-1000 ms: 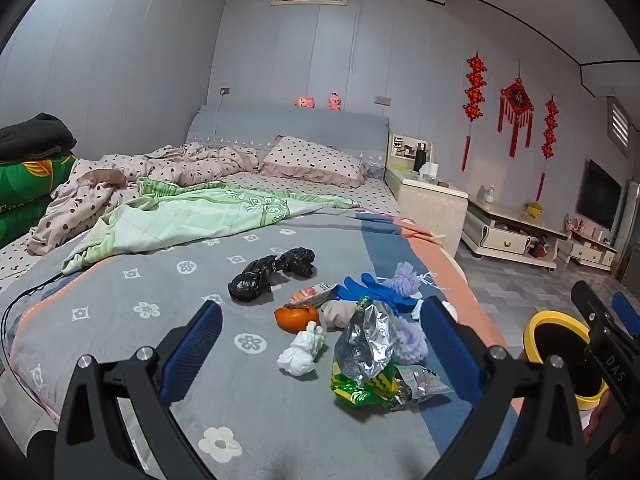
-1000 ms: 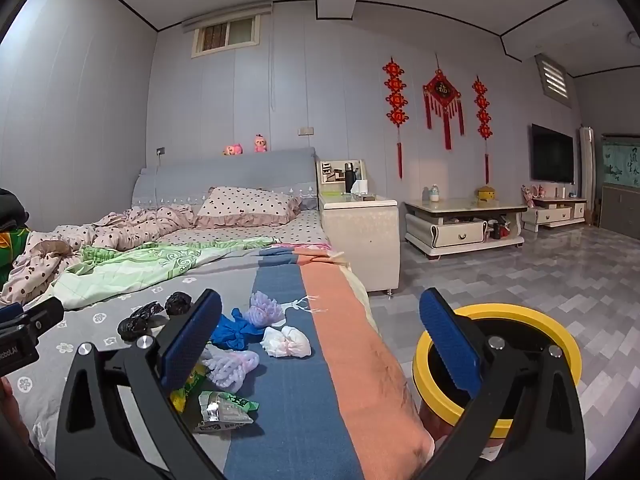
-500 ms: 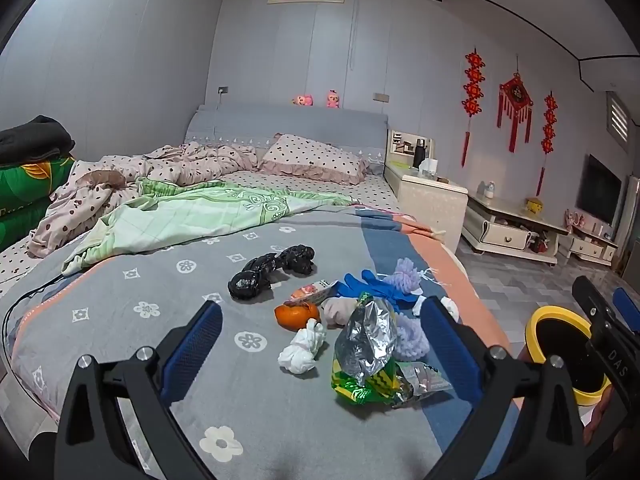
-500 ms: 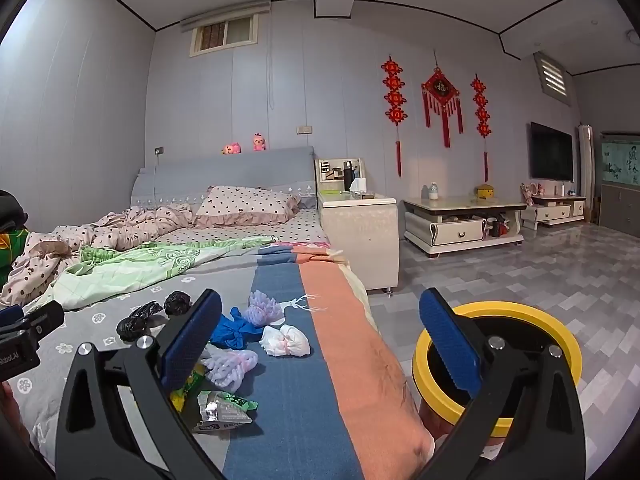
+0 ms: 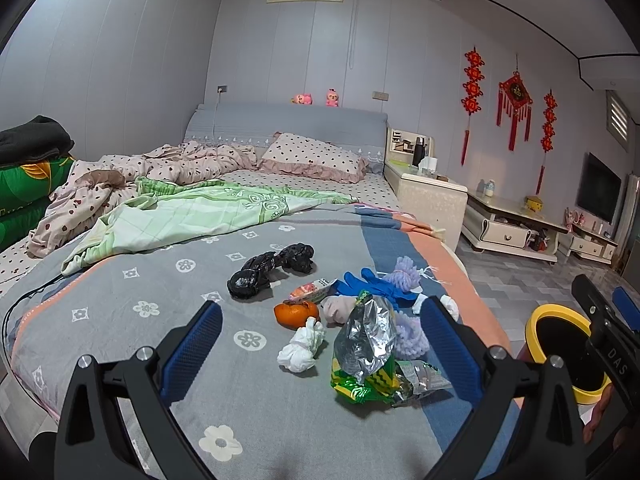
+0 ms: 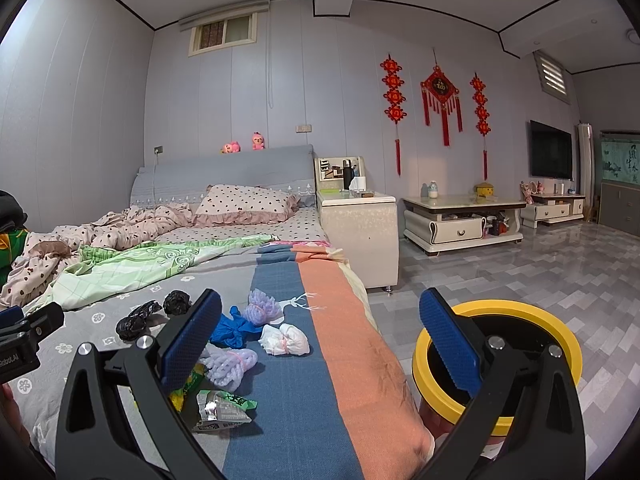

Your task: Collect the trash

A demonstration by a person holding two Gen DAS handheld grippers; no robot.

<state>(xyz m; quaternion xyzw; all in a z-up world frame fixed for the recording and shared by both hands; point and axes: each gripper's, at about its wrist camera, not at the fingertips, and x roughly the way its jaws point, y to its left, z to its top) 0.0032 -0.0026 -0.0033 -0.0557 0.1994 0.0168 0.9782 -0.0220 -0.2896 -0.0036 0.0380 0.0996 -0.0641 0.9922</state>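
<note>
Trash lies in a cluster on the bed's grey-and-blue cover: a silver-green snack bag (image 5: 366,354), a white tissue wad (image 5: 302,346), an orange peel (image 5: 296,314), black crumpled bags (image 5: 270,270), a blue glove (image 5: 370,282) and purple foam nets (image 5: 406,276). My left gripper (image 5: 320,344) hovers open just short of the cluster, nothing between its blue pads. In the right wrist view the snack bag (image 6: 222,406), a tied white wad (image 6: 286,338) and the blue glove (image 6: 236,326) lie left of centre. My right gripper (image 6: 320,340) stands open over the bed's right edge. A yellow-rimmed black bin (image 6: 498,354) sits on the floor beside the bed.
Rumpled green and dotted quilts (image 5: 188,212) and a pillow (image 5: 314,156) fill the far half of the bed. A white nightstand (image 6: 358,220) and low cabinets (image 6: 462,218) line the wall. Grey tiled floor (image 6: 540,272) spreads to the right. Folded bedding (image 5: 24,176) is stacked at left.
Both views have shifted only very slightly; the trash lies where it was and both grippers stay open.
</note>
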